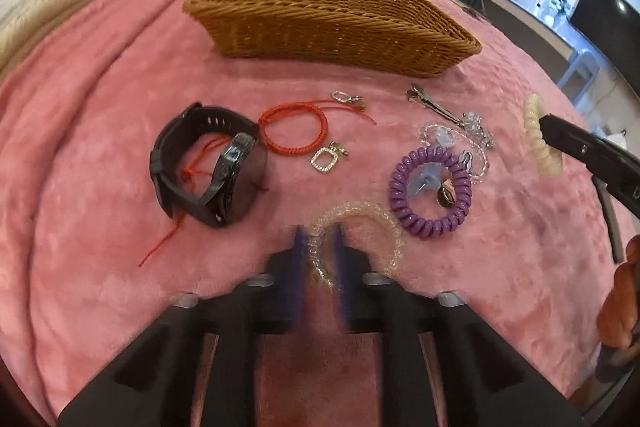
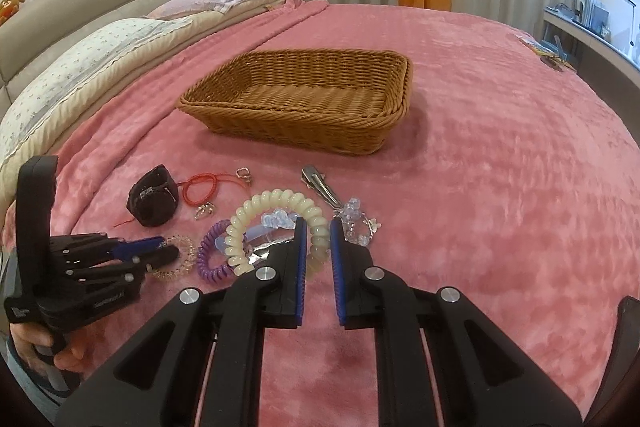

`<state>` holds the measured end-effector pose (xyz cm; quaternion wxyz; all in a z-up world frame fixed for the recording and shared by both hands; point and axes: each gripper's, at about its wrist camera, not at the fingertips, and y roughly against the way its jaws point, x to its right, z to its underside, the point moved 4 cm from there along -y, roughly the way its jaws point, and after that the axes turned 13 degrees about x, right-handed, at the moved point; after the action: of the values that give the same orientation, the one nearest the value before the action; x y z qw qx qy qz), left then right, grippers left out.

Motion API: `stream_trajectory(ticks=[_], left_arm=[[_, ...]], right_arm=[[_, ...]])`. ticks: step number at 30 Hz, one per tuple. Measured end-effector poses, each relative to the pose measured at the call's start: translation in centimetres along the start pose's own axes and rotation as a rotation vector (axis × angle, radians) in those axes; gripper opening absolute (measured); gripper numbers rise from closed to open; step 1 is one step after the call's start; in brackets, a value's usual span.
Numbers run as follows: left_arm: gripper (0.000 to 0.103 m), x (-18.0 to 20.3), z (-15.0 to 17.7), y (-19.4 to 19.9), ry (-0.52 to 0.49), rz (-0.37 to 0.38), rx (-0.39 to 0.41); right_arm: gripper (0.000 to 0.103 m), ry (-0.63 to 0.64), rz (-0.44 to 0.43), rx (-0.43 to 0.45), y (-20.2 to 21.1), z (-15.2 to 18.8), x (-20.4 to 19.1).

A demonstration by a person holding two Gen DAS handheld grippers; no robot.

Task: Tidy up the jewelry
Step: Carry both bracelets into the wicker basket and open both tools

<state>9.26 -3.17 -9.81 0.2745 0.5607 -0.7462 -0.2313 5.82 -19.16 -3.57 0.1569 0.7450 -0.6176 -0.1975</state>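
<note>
My left gripper (image 1: 318,241) is at the bottom of the left wrist view, shut on a strand of a clear coil hair tie (image 1: 372,223) that lies on the pink blanket. The right wrist view shows the same grip from the side, left gripper (image 2: 170,247) on the clear tie (image 2: 188,247). My right gripper (image 2: 318,231) is shut on a cream coil hair tie (image 2: 272,199). That cream tie (image 1: 534,131) hangs off the blanket from the right gripper (image 1: 546,125). An empty wicker basket (image 1: 332,27) (image 2: 296,119) stands behind the jewelry.
On the blanket lie a black watch (image 1: 208,163), a red cord bracelet (image 1: 292,131), two small sparkly pendants (image 1: 326,157), a purple coil tie (image 1: 428,219), a metal hair clip (image 1: 430,105) and clear crystal pieces (image 1: 476,131). Pillows (image 2: 80,67) lie left; a desk (image 1: 520,11) stands right.
</note>
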Motion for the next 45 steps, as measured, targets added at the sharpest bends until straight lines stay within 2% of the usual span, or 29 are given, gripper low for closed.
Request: stream_trajectory(ticks=[2,5,9,12,15,17,22,28,31,32,34,35,36,40,45], left_arm=[[0.007,0.2,-0.4,0.7,0.002,0.019,0.031],[0.007,0.4,-2.5,3.1,0.01,0.045,0.12],[0.007,1.0,-8.2,5.9,-0.011,0.041,0.263],[0.007,1.1,-13.3,4.7,-0.019,0.042,0.308],[0.007,1.0,-16.5,1.5,-0.018,0.016,0.302],[0.007,1.0,-17.4,-0.7,-0.011,0.005,0.284],[0.007,-0.4,-17.4,-6.7,0.035,-0.026,0.192],[0.009,-2.1,-16.3,-9.3,0.071,-0.037,0.146],[0.01,-2.2,-15.9,-9.5,0.094,-0.025,0.138],[0.011,-2.3,-16.1,-9.7,0.097,-0.023,0.135],[0.02,-2.4,-16.0,-9.4,0.106,-0.015,0.131],[0.027,-2.5,-16.1,-9.3,0.107,-0.015,0.134],[0.035,-2.5,-16.1,-9.1,0.109,-0.013,0.139],[0.041,-2.6,-16.2,-6.6,0.121,0.008,0.184],[0.068,-2.8,-15.8,-1.6,0.132,0.034,0.274]], right_arm=[[0.01,-0.003,-0.007,0.006,0.1,-0.3,0.0],[0.01,-0.01,-0.023,0.028,0.4,-1.6,-0.2],[0.01,0.008,-0.016,0.086,0.1,-5.3,-0.6],[0.01,0.001,-0.002,0.105,-2.2,-8.1,-0.6],[0.01,-0.028,0.01,0.081,-5.7,-9.9,-0.1],[0.01,-0.044,0.033,0.049,-8.8,-10.6,0.4],[0.01,-0.069,0.057,-0.062,-14.9,-10.1,1.4],[0.012,-0.109,0.028,-0.134,-17.6,-8.7,2.0],[0.021,-0.11,0.019,-0.137,-17.5,-8.5,2.0],[0.027,-0.105,0.017,-0.132,-17.4,-8.7,2.1],[0.046,-0.097,0.021,-0.117,-16.8,-8.8,1.8],[0.06,-0.097,0.024,-0.102,-16.2,-9.1,1.8],[0.063,-0.093,0.031,-0.082,-15.7,-9.2,1.7],[0.063,-0.066,0.045,-0.049,-14.1,-9.6,1.5],[0.063,-0.071,0.024,-0.019,-11.1,-9.3,1.4]])
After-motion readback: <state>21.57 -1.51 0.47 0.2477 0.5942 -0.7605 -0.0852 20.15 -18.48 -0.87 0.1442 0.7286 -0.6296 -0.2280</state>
